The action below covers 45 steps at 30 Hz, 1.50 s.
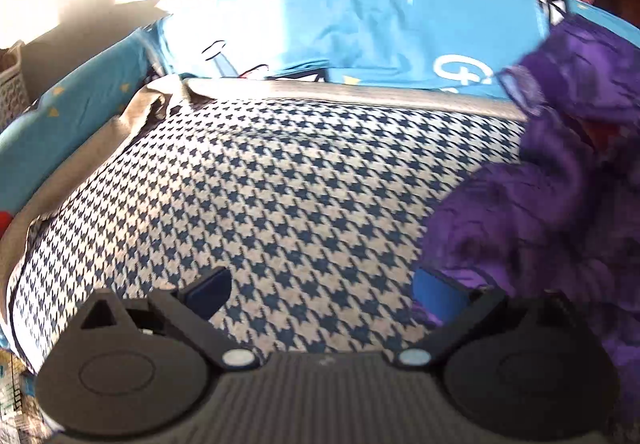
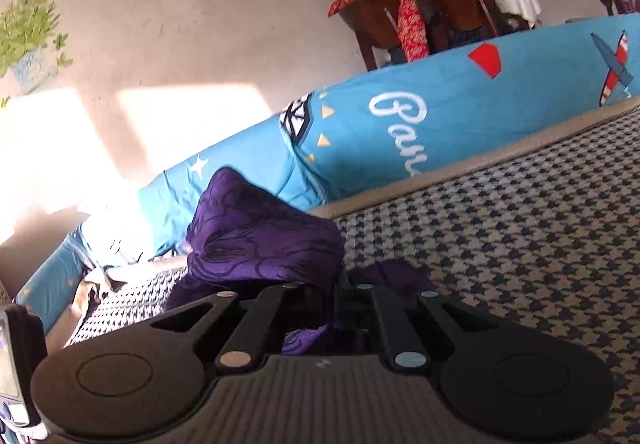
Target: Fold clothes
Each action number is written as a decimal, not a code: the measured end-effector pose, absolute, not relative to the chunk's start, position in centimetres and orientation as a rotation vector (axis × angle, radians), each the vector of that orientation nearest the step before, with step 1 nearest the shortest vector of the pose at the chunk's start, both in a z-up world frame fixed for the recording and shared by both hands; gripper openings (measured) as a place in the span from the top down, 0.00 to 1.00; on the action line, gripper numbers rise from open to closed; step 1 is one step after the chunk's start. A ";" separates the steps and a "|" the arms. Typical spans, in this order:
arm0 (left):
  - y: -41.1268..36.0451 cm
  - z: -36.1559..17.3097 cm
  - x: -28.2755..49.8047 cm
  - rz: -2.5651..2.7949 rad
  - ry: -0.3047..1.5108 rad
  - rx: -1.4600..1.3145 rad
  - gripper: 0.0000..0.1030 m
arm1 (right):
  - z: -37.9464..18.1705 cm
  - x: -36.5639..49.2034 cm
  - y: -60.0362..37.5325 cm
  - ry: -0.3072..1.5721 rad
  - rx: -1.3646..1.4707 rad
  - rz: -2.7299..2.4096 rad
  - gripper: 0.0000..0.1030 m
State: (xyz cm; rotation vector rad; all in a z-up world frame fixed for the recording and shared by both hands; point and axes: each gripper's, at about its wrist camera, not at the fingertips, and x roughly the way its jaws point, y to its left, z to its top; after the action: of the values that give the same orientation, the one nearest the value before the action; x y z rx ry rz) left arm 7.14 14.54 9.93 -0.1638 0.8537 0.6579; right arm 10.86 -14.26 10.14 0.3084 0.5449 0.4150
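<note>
Purple cloth (image 2: 264,240) sits bunched in our right claw (image 2: 340,308), whose fingers are drawn together on a fold of it, while our left claw (image 1: 324,292) hovers spread apart and empty just beside the same heap. It looks thin, soft and floppy, likely light and prone to slip, so we judge an edge or corner the best hold. Beneath lies the checked blanket (image 1: 280,180) on the bed, then the blue quilt (image 2: 460,124), and beyond it a sunlit wall (image 2: 160,44) and wooden chairs (image 2: 452,4).
</note>
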 end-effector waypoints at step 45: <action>7.8 11.6 6.1 0.247 0.742 -0.144 0.08 | 7.6 11.9 -14.3 0.637 0.301 0.420 0.91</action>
State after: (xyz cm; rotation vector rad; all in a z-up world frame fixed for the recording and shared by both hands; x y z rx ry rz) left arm 6.07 7.78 11.58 -0.1442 0.7420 0.2467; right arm 11.86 -14.33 7.56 0.3015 0.6367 0.4203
